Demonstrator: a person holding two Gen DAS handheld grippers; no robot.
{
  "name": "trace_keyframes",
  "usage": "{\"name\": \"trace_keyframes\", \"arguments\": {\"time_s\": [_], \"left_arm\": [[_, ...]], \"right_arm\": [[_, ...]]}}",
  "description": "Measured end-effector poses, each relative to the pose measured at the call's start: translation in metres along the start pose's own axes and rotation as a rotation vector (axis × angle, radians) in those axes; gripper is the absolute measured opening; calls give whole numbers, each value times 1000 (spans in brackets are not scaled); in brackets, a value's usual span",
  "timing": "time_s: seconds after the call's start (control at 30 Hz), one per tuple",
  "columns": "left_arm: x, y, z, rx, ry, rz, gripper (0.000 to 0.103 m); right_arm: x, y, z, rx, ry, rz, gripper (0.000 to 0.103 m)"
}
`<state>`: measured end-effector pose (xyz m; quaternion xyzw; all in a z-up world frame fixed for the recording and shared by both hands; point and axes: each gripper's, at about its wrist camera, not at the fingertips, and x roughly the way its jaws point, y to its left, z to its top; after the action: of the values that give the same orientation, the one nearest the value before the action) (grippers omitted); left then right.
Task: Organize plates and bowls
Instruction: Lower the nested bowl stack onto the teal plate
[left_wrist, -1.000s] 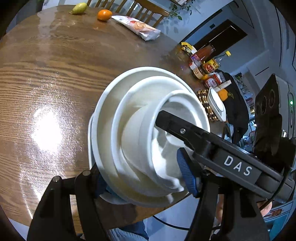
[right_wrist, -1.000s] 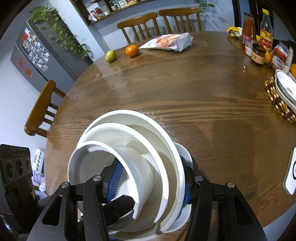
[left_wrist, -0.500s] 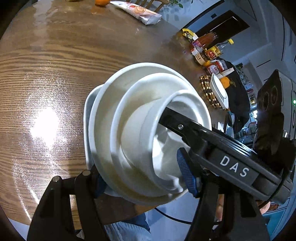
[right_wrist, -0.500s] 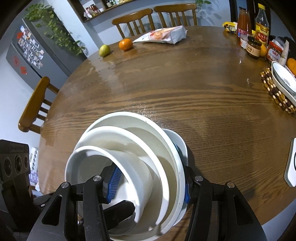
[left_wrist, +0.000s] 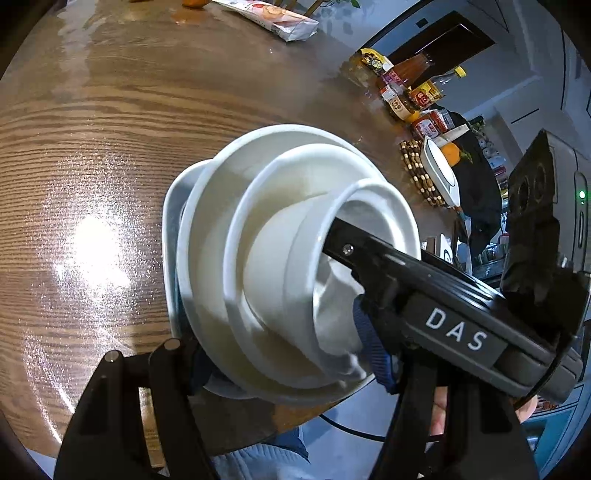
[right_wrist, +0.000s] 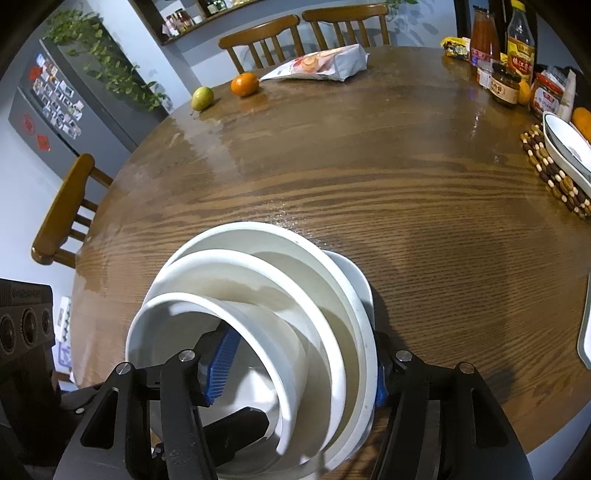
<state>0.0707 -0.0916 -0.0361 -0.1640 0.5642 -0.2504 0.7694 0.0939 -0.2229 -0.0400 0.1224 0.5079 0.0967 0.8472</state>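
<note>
A stack of white bowls (left_wrist: 280, 236) (right_wrist: 266, 295), nested by size on a white plate (left_wrist: 171, 229) (right_wrist: 360, 284), hangs tilted over the near edge of the round wooden table (right_wrist: 369, 184). My left gripper (left_wrist: 284, 362) is shut on the stack, one pad under the plate and one inside the smallest bowl (left_wrist: 376, 206). My right gripper (right_wrist: 301, 376) grips it from the other side, a blue pad inside the smallest bowl (right_wrist: 166, 314) and the other on the plate's rim. Its jaws are opening, with the stack still between them and the pads touching it.
At the table's far side lie a pear (right_wrist: 202, 98), an orange (right_wrist: 244, 84) and a snack bag (right_wrist: 321, 64). Jars and bottles (right_wrist: 506, 85) and a white dish (right_wrist: 565, 144) on a beaded trivet stand at the right. Wooden chairs (right_wrist: 59, 214) ring the table.
The left wrist view has tipped a little further down, so the far items slid up. The tilted stack stays between both grippers.
</note>
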Motion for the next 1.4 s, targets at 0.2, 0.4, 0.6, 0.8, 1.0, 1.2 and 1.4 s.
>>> {"name": "trace_keyframes", "arguments": {"time_s": [0.2, 0.4, 0.6, 0.8, 1.0, 1.2, 1.4], "left_arm": [[1, 5, -4, 14, -7, -12, 66], [3, 2, -1, 47, -25, 18, 68], [1, -1, 5, 81, -26, 56, 69], [-14, -5, 12, 135, -96, 115, 75], [-32, -5, 10, 175, -177, 122, 82], [-51, -4, 4, 194, -274, 129, 92], [-77, -7, -6, 247, -391, 168, 102]], "right_arm": [[1, -2, -2, 0, -7, 8, 62], [9, -7, -2, 48, 13, 54, 62], [12, -8, 0, 40, 23, 50, 62], [3, -10, 7, 57, -7, 49, 62], [-14, -7, 10, 41, -70, 7, 65], [-30, -7, 6, 10, -140, -70, 67], [-48, -5, -2, -22, -229, -130, 72]]}}
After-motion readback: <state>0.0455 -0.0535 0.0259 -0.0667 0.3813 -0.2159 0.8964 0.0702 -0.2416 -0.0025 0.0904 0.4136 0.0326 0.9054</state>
